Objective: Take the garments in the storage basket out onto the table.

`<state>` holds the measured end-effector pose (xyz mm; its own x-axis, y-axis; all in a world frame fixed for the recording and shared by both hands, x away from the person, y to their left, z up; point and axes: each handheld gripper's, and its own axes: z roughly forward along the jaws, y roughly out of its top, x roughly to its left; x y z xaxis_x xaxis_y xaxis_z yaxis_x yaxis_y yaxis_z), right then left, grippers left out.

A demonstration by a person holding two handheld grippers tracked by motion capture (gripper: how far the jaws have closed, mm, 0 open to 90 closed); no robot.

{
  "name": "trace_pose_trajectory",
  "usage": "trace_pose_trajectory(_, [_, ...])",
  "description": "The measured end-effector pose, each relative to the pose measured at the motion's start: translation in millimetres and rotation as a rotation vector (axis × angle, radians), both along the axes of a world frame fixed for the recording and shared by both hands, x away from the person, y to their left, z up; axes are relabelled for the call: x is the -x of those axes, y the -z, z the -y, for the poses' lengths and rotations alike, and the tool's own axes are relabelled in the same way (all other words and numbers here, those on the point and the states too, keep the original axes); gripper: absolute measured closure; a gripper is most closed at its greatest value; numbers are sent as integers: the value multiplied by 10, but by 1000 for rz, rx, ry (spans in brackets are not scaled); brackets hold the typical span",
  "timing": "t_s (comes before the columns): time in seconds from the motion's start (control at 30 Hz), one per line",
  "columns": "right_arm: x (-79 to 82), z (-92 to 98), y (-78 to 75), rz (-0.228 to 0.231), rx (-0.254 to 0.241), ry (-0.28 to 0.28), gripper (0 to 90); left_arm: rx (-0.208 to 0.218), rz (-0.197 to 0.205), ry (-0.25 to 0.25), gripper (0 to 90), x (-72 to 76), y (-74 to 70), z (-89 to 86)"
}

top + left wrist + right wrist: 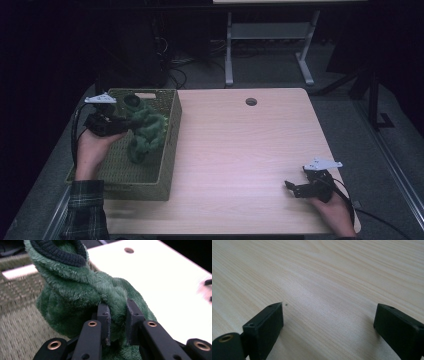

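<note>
A fuzzy green garment (146,131) with a dark ribbed cuff (60,252) hangs over a woven olive basket (167,165) at the table's left edge. My left gripper (125,125) is shut on a fold of the green fleece (117,315), which bulges between the two black jaws, and holds it lifted above the basket floor. At the table's near right corner my right gripper (291,187) rests low over the light wooden table (324,277). Its jaws stand wide apart with bare wood between them.
The table (240,150) has a round cable hole (251,101) near its far edge. A white desk frame (270,45) stands on the floor beyond. The table edge runs just left of the basket and right of my right hand.
</note>
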<state>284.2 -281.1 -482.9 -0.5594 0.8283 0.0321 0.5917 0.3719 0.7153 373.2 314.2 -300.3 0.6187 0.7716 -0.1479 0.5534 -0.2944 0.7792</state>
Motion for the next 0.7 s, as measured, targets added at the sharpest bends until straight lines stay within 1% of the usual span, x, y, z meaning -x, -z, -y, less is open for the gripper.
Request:
trace_pose_trajectory(0.03, [0,0,0,0,0,0,88,10,14,4,766,5,-72,10])
trace_pose_trajectory(0.07, [0,0,0,0,0,0,88,10,14,4,766,5,-72,10])
trace_pose_trajectory(0.2, [-1,0,0,1,0,0,87,28,47,18,766,18,-240,49])
trace_pose_trajectory(0.33, [-1,0,0,1,0,0,88,53,57,42,766,17,-358,115])
trace_pose_trajectory(0.37, [0,0,0,1,0,0,87,60,61,46,766,16,-381,138])
trace_pose_trajectory(0.47, [-1,0,0,1,0,0,87,81,73,77,766,15,-445,212])
trace_pose_trajectory(0.5, [-1,0,0,1,0,-1,87,95,81,98,766,21,-489,275])
trace_pose_trajectory(0.53, [-1,0,0,1,0,-1,87,95,81,98,767,21,-489,275])
trace_pose_trajectory(0.57, [0,0,0,1,-1,0,87,104,93,116,766,29,-530,347])
trace_pose_trajectory(0.6, [0,0,0,1,-1,0,87,104,93,116,766,29,-530,347])
trace_pose_trajectory(0.63, [-2,2,0,2,2,-3,88,107,102,133,766,35,-563,427])
trace_pose_trajectory(0.67, [-2,2,0,2,2,-3,88,107,102,133,766,35,-563,427])
trace_pose_trajectory(0.7, [-1,2,0,1,1,-2,88,103,107,141,766,36,-579,469])
